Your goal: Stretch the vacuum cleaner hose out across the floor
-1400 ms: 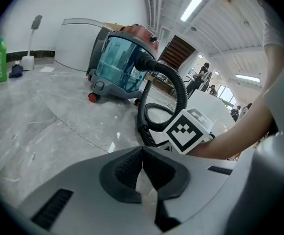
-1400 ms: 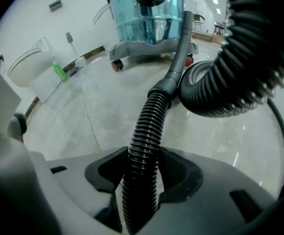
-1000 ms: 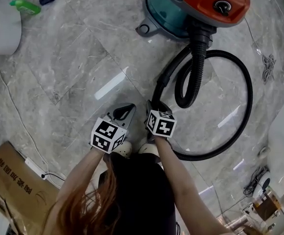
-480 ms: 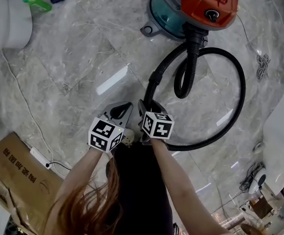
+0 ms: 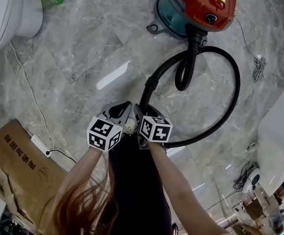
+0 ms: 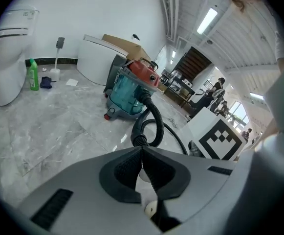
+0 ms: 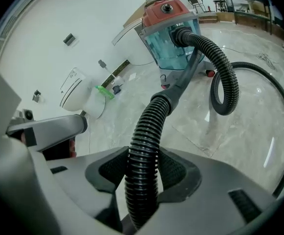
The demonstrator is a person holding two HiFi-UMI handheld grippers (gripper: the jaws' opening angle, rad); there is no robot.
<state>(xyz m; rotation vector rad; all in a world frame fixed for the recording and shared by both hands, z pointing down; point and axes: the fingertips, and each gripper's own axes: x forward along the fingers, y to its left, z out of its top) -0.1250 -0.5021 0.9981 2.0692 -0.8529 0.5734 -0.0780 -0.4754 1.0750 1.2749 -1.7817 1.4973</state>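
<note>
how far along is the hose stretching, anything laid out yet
Done: the right gripper is clamped on the hose just behind its cuff. In hand: that section is held above the floor. Left: the hose curls in a wide loop beside the vacuum cleaner, so the stretching itself remains. The left gripper is shut, empty.

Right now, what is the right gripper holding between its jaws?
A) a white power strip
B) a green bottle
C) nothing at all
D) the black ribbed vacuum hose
D: in the right gripper view the black ribbed hose runs between the pads of the right gripper, which press on it from both sides.
</note>
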